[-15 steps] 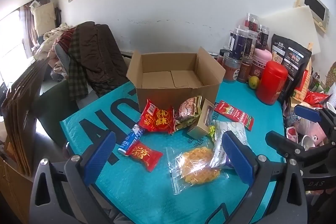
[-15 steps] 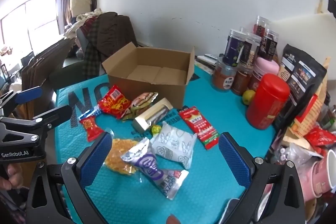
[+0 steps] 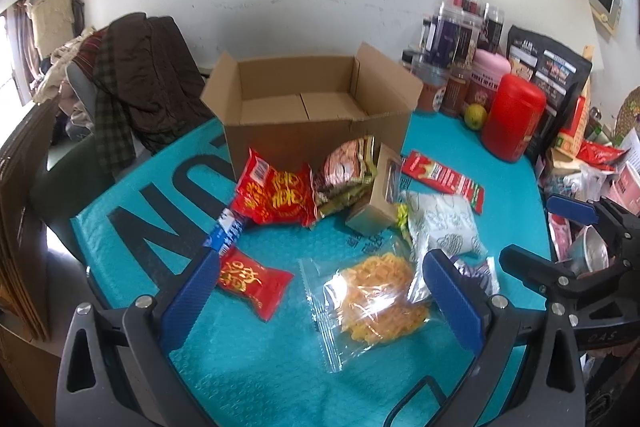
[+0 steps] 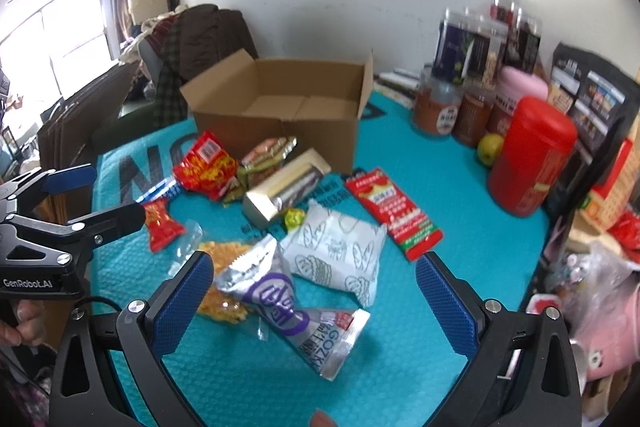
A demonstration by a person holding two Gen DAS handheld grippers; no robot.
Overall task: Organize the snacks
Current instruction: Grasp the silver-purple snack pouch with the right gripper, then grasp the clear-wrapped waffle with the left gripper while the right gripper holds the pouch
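Snacks lie in a loose heap on my teal bubble-wrap mat [image 3: 248, 379], in front of a brown cardboard box [image 3: 316, 103] with its flaps up.

From my left wrist camera I see a clear crinkly bag of yellow curly crisps [image 3: 376, 301] lying flat. Beside it is a small shiny red packet [image 3: 250, 279] with gold letters. Farther back a bigger red packet [image 3: 276, 195] leans near the box, next to a tan carton with a window [image 3: 378, 199]. A puffy white pouch with drawings [image 3: 442, 223] sits to the right. My left gripper [image 3: 320, 299] is wide open with its bumpy blue pads apart, holding nothing. It hangs above the crisps.

From my right wrist camera I see a silver and purple foil bag [image 4: 288, 307], all wrinkled, lying partly over the crisps. The white pouch touches it behind. A long flat red and green packet [image 4: 394, 213] lies just beside the pouch. A round red canister [image 4: 530, 155] stands upright at the mat's right edge. My right gripper [image 4: 314, 303] is wide open too, empty, above the foil bag.
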